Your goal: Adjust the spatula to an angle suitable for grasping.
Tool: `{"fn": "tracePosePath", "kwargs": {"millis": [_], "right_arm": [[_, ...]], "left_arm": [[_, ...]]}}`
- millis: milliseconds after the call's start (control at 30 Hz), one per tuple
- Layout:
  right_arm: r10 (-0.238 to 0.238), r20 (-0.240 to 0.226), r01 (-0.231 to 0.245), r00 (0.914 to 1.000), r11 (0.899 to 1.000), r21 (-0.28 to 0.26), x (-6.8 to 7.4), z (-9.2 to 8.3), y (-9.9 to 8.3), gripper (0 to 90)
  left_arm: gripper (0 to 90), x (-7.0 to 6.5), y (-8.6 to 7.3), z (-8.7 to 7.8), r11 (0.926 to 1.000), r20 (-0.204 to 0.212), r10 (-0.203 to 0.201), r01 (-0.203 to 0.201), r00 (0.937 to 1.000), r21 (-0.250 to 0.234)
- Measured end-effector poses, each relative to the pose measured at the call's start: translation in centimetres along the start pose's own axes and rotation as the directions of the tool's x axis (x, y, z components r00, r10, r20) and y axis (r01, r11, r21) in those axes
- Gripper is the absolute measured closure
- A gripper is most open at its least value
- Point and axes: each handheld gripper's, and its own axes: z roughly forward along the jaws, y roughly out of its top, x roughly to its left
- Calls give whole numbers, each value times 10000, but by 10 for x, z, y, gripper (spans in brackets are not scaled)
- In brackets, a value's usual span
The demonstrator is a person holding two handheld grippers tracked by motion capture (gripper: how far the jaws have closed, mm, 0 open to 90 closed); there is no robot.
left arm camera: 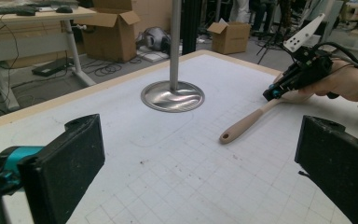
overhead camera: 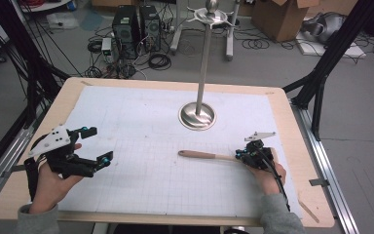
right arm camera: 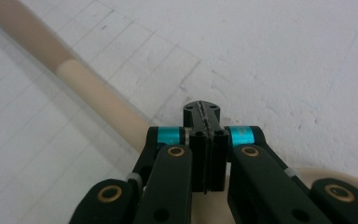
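Note:
A wooden spoon point(overhead camera: 204, 155) with a pale handle lies on the white grid mat point(overhead camera: 141, 122), handle pointing left. My right gripper point(overhead camera: 241, 156) sits low over the spoon's neck, jaws shut. In the right gripper view its pads point(right arm camera: 201, 109) meet with nothing between them, the spoon handle point(right arm camera: 74, 79) runs past underneath to the upper left, and the spoon's bowl point(right arm camera: 317, 175) peeks out at the lower right. My left gripper point(overhead camera: 99, 145) hovers open and empty at the mat's left edge. In the left gripper view the left gripper point(left arm camera: 203, 163) faces the spoon point(left arm camera: 247, 122) and the right gripper point(left arm camera: 275, 93).
A metal stand with a round base point(overhead camera: 197, 116) and a tall pole point(overhead camera: 204, 58) topped by hooks rises behind the spoon; its base point(left arm camera: 172, 96) also shows in the left gripper view. The table's wooden border point(overhead camera: 311, 195) frames the mat. Boxes, cables and computers lie on the floor beyond.

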Motion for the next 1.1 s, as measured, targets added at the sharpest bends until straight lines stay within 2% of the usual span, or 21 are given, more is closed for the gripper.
{"fn": "tracePosePath", "kwargs": {"millis": [367, 533, 567, 767, 933, 1000, 1033, 1100], "right_arm": [[1, 14, -1, 10000, 10000, 25, 9, -18, -20, 900], [-140, 179, 139, 9997, 9999, 41, 11, -20, -22, 900], [-202, 272, 202, 9994, 9998, 8, 12, -20, -21, 900], [-341, 151, 349, 9993, 9975, -611, 18, -29, -15, 900], [-822, -335, 783, 9961, 9914, -1044, 39, -33, -8, 900], [-906, -430, 855, 9950, 9903, -1095, 43, -32, -7, 900], [-1092, -562, 1024, 9924, 9883, -1127, 51, -30, -4, 900], [-1279, -715, 1195, 9892, 9865, -1118, 58, -27, -1, 900]], "left_arm": [[18, -1, 0, 4, 10000, 107, 59, -60, 9999, 70], [18, -2, 0, 6, 10000, 134, 66, -67, 9999, 67], [18, -2, 0, 6, 9999, 128, 80, -81, 9999, 82], [18, -1, 0, 7, 9999, 138, 70, -71, 9999, 110], [18, -2, 0, 7, 9999, 135, 80, -82, 9999, 123], [18, -3, 0, 7, 9999, 135, 103, -105, 9999, 132], [18, -3, 0, 7, 9999, 131, 107, -109, 9999, 133], [18, -3, 0, 7, 9999, 124, 93, -94, 9999, 129]]}}
